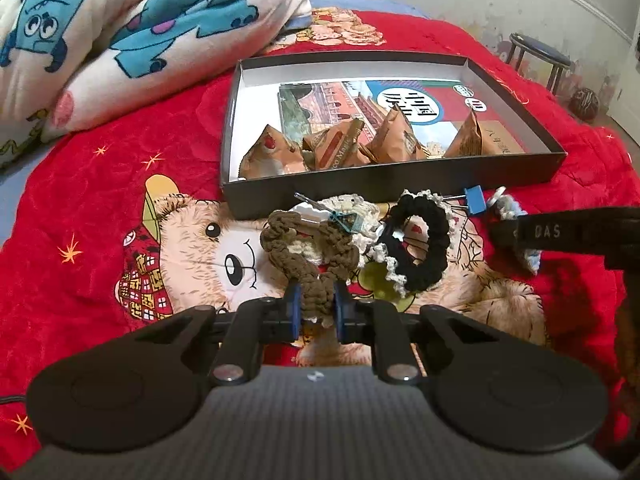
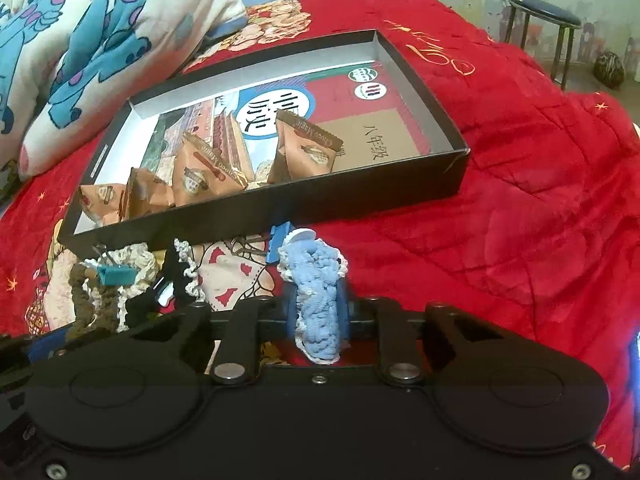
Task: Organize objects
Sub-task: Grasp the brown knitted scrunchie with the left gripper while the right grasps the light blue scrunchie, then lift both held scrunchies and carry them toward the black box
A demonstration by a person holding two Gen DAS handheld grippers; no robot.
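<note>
A brown crocheted scrunchie (image 1: 308, 256) lies on the red blanket, and my left gripper (image 1: 316, 312) is shut on its near end. Beside it rest a black scrunchie with a cream frill (image 1: 420, 240) and a cream crocheted piece (image 1: 352, 208) with a teal binder clip (image 1: 344, 222). My right gripper (image 2: 318, 312) is shut on a blue crocheted scrunchie (image 2: 316, 280), which stands up between the pads. A blue binder clip (image 2: 278, 246) and a white disc (image 2: 300, 236) lie just beyond it. The black shallow box (image 1: 360, 194) (image 2: 280, 208) holds several orange snack packets (image 1: 336, 148) (image 2: 200, 176) on a printed book.
A cartoon-print duvet (image 1: 120, 40) (image 2: 100, 40) is bunched at the far left. The red bear-print blanket (image 1: 100, 200) (image 2: 520, 220) covers the bed. A dark stool (image 1: 540, 56) (image 2: 544, 16) and a brown ball (image 1: 584, 100) (image 2: 608, 68) stand on the floor at far right. The right tool's black arm (image 1: 560, 232) crosses the left wrist view.
</note>
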